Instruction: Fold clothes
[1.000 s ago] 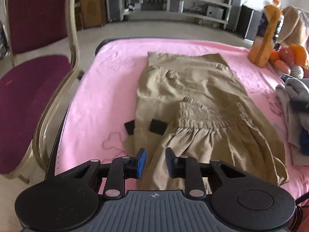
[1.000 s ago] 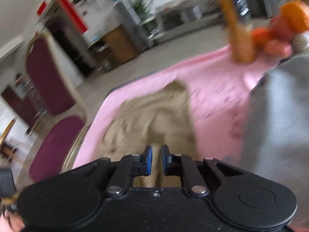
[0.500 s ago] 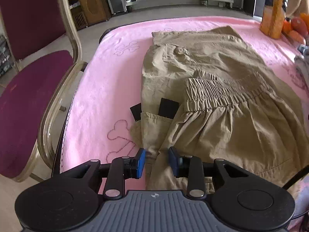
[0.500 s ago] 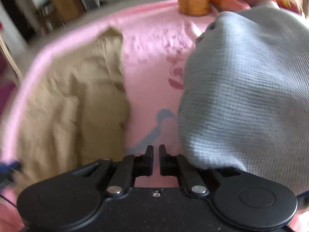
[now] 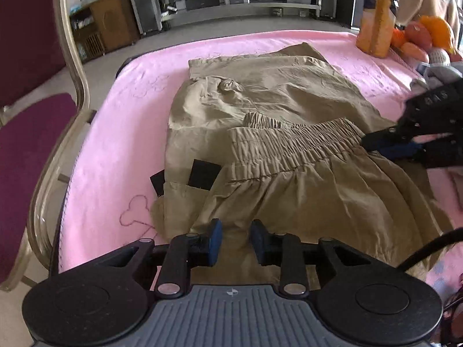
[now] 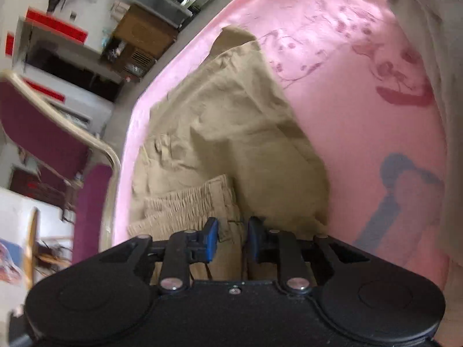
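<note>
Khaki trousers (image 5: 277, 121) lie folded on a pink blanket (image 5: 115, 133), with the elastic waistband (image 5: 292, 147) lying across the middle. My left gripper (image 5: 235, 241) is open at the near edge, its jaws either side of the trouser fabric. My right gripper (image 6: 231, 238) is open with its jaws at the waistband's right end (image 6: 188, 202). It shows in the left wrist view (image 5: 385, 144) at the right.
A maroon chair with a gilt frame (image 5: 69, 92) stands close to the table's left edge. Stuffed toys and an orange bottle (image 5: 379, 20) stand at the far right corner. A grey knit garment (image 6: 428, 57) lies to the right of the trousers.
My right gripper swung from over the grey garment back to the trousers and opened at the waistband. My left gripper moved in over the near trouser edge and opened slightly wider.
</note>
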Demonstrator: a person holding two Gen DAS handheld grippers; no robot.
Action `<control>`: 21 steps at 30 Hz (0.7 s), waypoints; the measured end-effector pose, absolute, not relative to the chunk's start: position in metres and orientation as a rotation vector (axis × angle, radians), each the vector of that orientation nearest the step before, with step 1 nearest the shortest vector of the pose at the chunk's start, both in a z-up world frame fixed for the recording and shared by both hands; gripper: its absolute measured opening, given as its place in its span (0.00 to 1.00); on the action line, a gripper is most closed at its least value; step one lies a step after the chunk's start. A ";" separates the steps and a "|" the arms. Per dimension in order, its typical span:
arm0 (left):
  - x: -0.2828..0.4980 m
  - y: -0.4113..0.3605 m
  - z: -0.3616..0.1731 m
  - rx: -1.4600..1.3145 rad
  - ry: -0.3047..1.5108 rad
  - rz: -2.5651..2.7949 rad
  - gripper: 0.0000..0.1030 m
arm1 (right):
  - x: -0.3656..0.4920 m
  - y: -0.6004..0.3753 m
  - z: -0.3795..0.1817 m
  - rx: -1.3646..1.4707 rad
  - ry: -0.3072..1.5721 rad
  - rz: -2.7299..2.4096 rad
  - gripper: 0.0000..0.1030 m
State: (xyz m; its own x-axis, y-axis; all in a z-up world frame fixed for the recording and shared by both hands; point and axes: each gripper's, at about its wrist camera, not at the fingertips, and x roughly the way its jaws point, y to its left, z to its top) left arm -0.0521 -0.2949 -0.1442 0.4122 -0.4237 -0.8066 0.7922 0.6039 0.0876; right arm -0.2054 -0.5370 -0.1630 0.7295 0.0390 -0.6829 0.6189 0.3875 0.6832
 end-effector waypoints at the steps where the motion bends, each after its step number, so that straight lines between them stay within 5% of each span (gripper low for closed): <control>1: -0.051 -0.294 -0.144 0.500 0.840 -0.806 0.29 | -0.212 -0.540 -0.159 1.120 0.667 -0.455 0.19; 3: -0.052 -0.292 -0.145 0.499 0.840 -0.806 0.29 | -0.228 -0.545 -0.156 1.118 0.642 -0.557 0.00; 4: -0.052 -0.292 -0.145 0.502 0.837 -0.806 0.30 | -0.235 -0.546 -0.153 1.111 0.630 -0.604 0.00; 7: -0.054 -0.289 -0.142 0.496 0.834 -0.798 0.30 | -0.248 -0.535 -0.134 0.993 0.614 -0.704 0.21; 12: -0.071 -0.276 -0.125 0.481 0.791 -0.852 0.19 | -0.269 -0.514 -0.116 0.990 0.611 -0.509 0.23; 15: -0.084 -0.274 -0.124 0.500 0.791 -0.915 0.21 | -0.270 -0.492 -0.111 0.996 0.649 -0.239 0.32; 20: -0.096 -0.281 -0.142 0.590 0.833 -0.897 0.29 | -0.253 -0.473 -0.131 0.893 0.890 -0.167 0.32; 21: -0.094 -0.283 -0.145 0.603 0.834 -0.878 0.29 | -0.252 -0.477 -0.142 0.875 0.951 -0.235 0.18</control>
State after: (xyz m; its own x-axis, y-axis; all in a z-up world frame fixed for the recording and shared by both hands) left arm -0.0944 -0.2829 -0.1447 0.3725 -0.4182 -0.8285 0.8490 0.5140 0.1222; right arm -0.2521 -0.4767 -0.1415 0.5849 0.1866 -0.7893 0.5331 0.6449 0.5476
